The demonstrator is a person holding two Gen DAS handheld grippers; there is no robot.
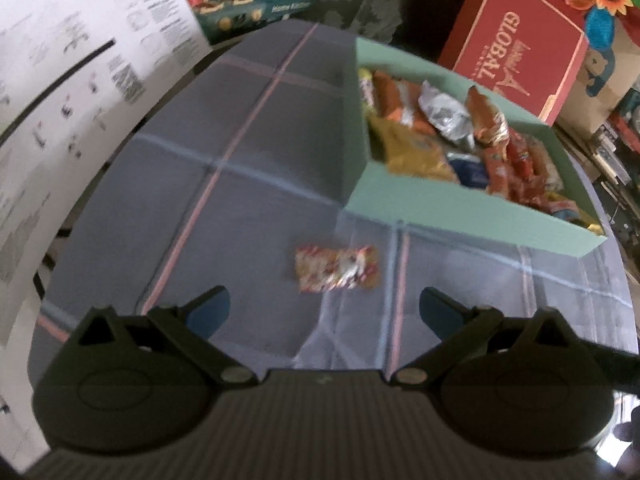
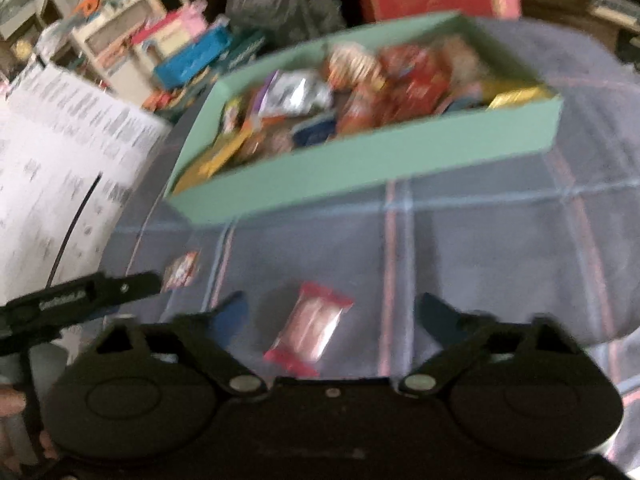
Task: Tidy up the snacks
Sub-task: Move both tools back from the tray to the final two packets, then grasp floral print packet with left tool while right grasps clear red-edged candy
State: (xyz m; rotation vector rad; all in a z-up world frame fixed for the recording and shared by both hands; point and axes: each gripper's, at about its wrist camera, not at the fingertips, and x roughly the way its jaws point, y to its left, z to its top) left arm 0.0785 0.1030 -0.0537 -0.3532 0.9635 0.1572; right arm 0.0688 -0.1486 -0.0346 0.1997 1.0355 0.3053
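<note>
Two loose snacks lie on the plaid-covered surface (image 1: pixel 256 184) in front of the green box (image 1: pixel 460 220), which is already heaped with packets. The left gripper (image 1: pixel 324 308) has its jaws apart, nothing between them, with the speckled packet (image 1: pixel 338 268) just above them at frame centre. The right gripper (image 2: pixel 332 316) is likewise apart, and the pink-ended wrapper (image 2: pixel 310 330) is framed between its fingers, untouched. Each wrapper is best straddled across its narrow width before closing, then carried over the box rim.

Plaid-clothed table (image 1: pixel 248 152) — green snack box (image 1: pixel 460 216), patterned packet (image 1: pixel 338 267), pink-ended packet (image 2: pixel 310 328)
</note>
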